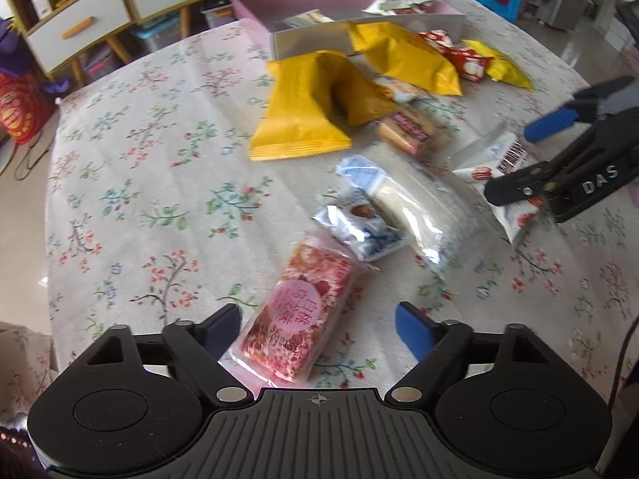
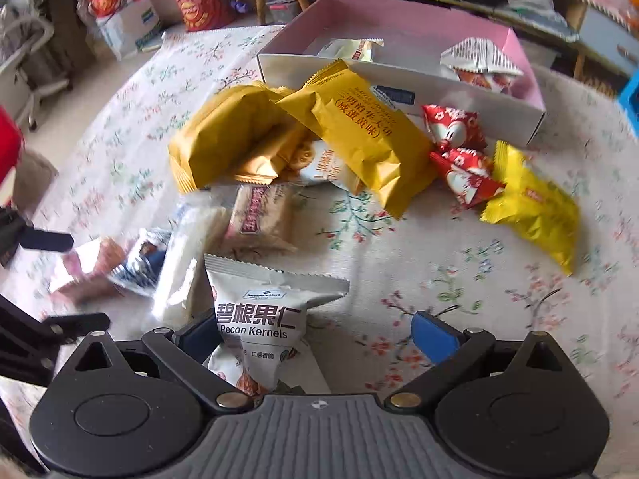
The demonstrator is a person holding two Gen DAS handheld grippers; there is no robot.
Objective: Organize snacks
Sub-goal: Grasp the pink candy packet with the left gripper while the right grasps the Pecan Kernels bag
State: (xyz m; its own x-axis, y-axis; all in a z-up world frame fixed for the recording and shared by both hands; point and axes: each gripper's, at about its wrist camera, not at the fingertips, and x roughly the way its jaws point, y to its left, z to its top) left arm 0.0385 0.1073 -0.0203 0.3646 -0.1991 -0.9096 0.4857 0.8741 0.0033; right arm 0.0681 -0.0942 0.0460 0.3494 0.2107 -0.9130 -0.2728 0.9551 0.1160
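Observation:
In the left wrist view my left gripper (image 1: 319, 329) stands open over a pink-red snack packet (image 1: 303, 311) on the floral tablecloth. Its left finger is at the packet's edge and its right finger is well clear. In the right wrist view my right gripper (image 2: 317, 333) is open around a white Pecan Kernels packet (image 2: 255, 319), which leans against the left finger with a wide gap to the right finger. The left wrist view shows the right gripper (image 1: 511, 161) astride that white packet (image 1: 493, 159). The left gripper (image 2: 64, 283) appears blurred at the left edge of the right wrist view.
A pink box (image 2: 399, 28) with a few packets inside stands at the table's far side. In front of it lie large yellow packets (image 2: 359, 135), small red packets (image 2: 459, 151), a yellow bag (image 2: 535, 207), a clear-wrapped white bar (image 1: 411, 207) and a blue-white packet (image 1: 359, 231). Drawers and bags stand beyond.

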